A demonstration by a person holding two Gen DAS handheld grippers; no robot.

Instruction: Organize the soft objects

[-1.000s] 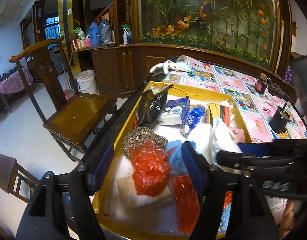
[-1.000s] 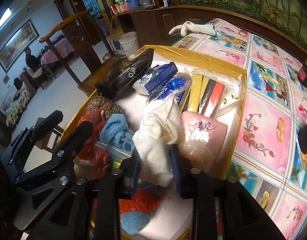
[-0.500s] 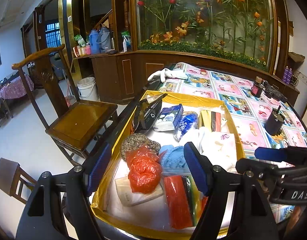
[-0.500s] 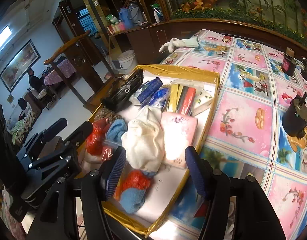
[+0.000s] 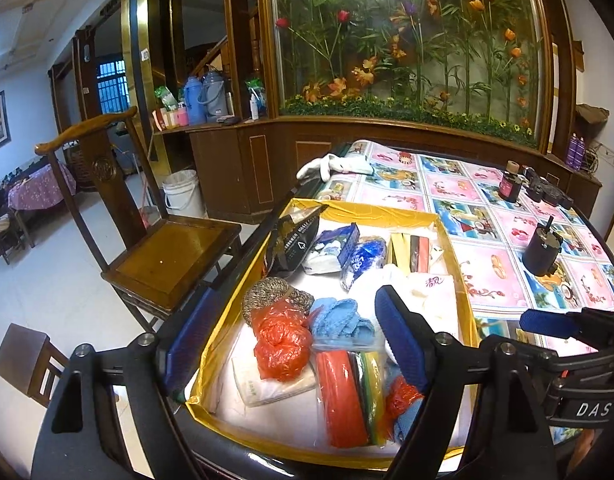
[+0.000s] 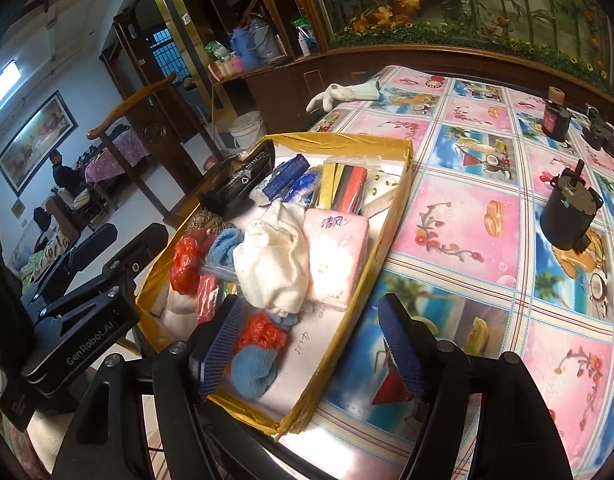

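A yellow-edged cardboard tray (image 5: pixel 363 209) (image 6: pixel 391 216) on the table holds several soft things: a white cloth (image 6: pixel 275 256), a pink tissue pack (image 6: pixel 335 252), red plastic bags (image 5: pixel 281 340), blue cloths (image 5: pixel 339 322), a scouring pad (image 5: pixel 267 294), a black pouch (image 5: pixel 297 244). My left gripper (image 5: pixel 295 344) is open and empty above the tray's near end. My right gripper (image 6: pixel 311 344) is open and empty above the tray's near right corner; it also shows in the left wrist view (image 5: pixel 563 322).
A white glove (image 6: pixel 343 92) lies at the table's far edge. A black motor (image 6: pixel 571 216), a dark bottle (image 6: pixel 555 114) and black parts (image 6: pixel 605 136) stand on the patterned tablecloth (image 6: pixel 459 220). A wooden chair (image 5: pixel 163 256) stands left of the table.
My right gripper let go of the white cloth, opened and drew back and up. My left gripper also drew back and up, staying open.
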